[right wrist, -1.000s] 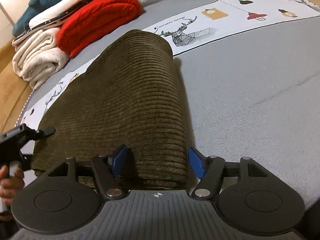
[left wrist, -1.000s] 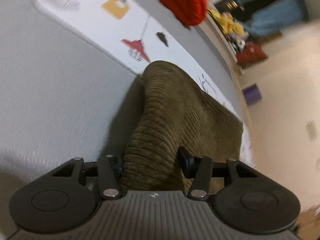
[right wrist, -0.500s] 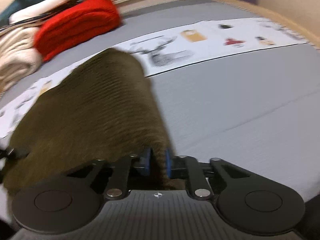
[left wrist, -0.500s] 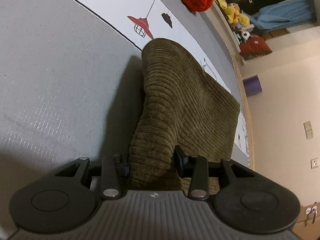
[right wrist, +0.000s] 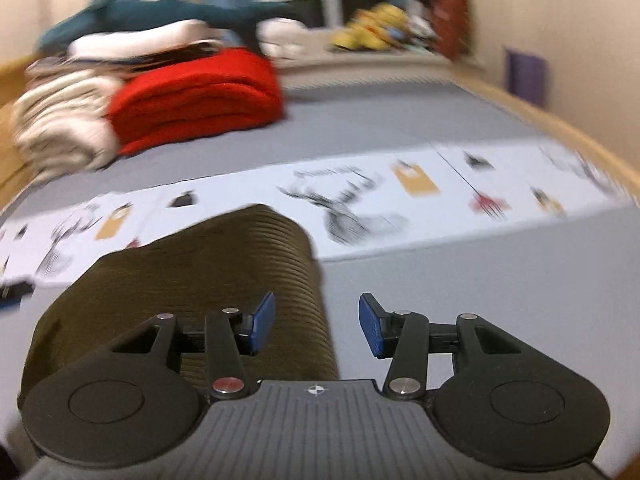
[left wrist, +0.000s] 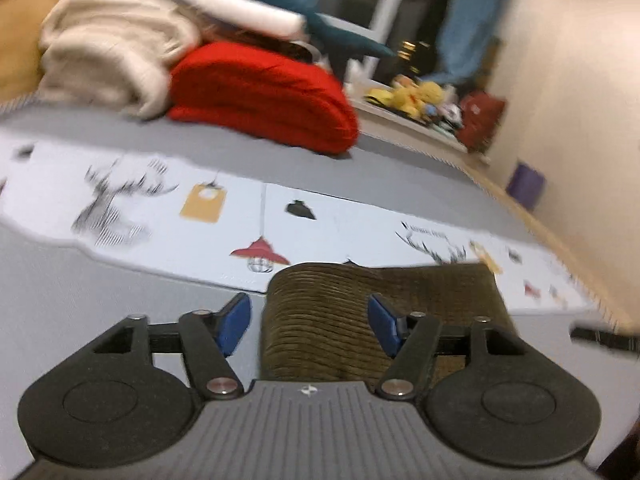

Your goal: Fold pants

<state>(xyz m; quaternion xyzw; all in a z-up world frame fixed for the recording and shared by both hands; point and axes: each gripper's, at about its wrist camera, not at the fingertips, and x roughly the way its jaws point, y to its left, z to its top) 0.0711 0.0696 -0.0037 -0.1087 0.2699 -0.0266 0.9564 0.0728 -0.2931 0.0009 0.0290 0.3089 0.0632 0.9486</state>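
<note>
The olive-brown corduroy pants (left wrist: 380, 312) lie folded into a flat block on the grey bed cover. In the left wrist view my left gripper (left wrist: 310, 322) is open, its blue pads apart over the near left end of the fold, holding nothing. In the right wrist view the pants (right wrist: 192, 280) lie below and left of my right gripper (right wrist: 316, 328), which is open and empty, its left pad over the fold's right edge and its right pad over bare cover. Both views are motion-blurred.
A white printed strip (left wrist: 224, 216) with deer and lamp pictures runs across the grey bed cover (right wrist: 500, 280). A folded red knit (left wrist: 264, 96), cream blanket (left wrist: 108, 60) and teal and white clothes are stacked behind. A wooden bed edge (right wrist: 560, 128) curves at right.
Both grippers have opened and let go of the pants. Both have lifted and tilted up, so the stacked clothes and room behind come into view. The pants lie flat.
</note>
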